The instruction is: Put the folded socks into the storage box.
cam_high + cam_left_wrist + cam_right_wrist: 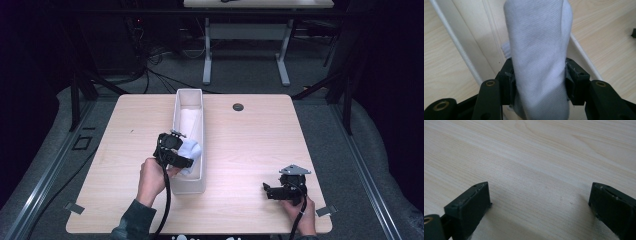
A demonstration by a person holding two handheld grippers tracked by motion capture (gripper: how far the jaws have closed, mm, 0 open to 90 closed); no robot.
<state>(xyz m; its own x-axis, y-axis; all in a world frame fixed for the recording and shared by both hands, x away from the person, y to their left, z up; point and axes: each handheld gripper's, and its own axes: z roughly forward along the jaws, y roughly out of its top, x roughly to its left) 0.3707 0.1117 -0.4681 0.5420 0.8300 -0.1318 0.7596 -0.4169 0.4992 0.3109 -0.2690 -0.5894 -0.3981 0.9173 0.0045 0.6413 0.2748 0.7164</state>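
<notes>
I had the left gripper clamped on a white sock over the near end of the bin, right gripper wide and idle on the table; the limp sock risked draping over the bin wall on release.
</notes>
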